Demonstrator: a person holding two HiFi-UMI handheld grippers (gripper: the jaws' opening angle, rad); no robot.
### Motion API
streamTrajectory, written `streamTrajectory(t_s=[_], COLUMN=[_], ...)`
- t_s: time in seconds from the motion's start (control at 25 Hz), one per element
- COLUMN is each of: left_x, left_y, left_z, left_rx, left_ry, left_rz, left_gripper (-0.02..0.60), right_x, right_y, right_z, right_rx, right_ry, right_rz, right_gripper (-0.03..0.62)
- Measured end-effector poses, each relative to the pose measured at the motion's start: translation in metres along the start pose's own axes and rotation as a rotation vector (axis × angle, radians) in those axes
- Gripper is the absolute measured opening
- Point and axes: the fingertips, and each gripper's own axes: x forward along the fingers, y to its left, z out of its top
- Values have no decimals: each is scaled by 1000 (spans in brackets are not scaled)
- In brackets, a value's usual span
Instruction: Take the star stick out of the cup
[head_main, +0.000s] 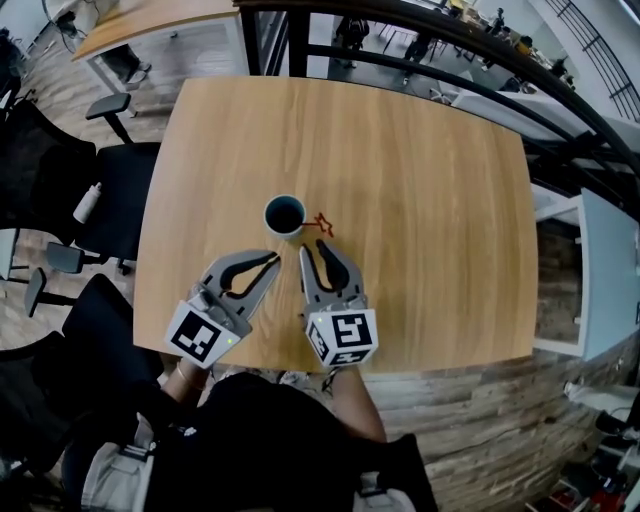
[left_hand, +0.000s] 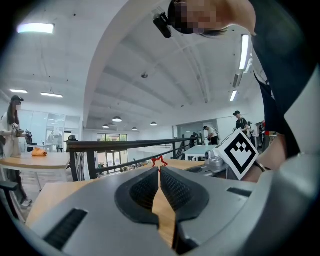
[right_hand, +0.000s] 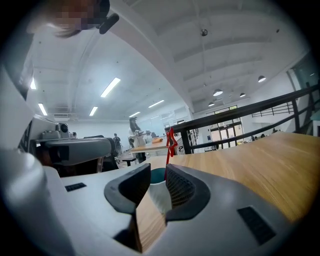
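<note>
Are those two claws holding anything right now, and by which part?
Nothing is held. The left gripper is shut empty, the right gripper open; the star stick sits in the cup.

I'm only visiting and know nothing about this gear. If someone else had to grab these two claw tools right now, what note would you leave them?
Left gripper: jaws together, empty, just short of the cup.
Right gripper: jaws apart, empty, pointing at the cup, which shows through the gap.
Things: the cup stands upright on the table. The red star stick is in it, leaning over the rim on the right gripper's side.
Done: nothing so far; the stick is not gripped.
Left: probably bring the right gripper onto the stick, close on it and lift it out of the cup.
</note>
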Motion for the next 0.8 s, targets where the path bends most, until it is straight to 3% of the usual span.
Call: streamTrajectory(t_s=[0.68,0.8], left_x=[-2,-5], left_y=[34,38], left_z=[-9,-6], left_rx=[-36,-31], left_ry=[24,20], left_rz=[18,22], left_gripper=[23,23], right_x=[44,46], right_y=[-15,-15], right_z=[-4,-4], right_rx=[45,36], right_ry=[29,38], right_rz=[-42,-48], right_gripper=[101,64])
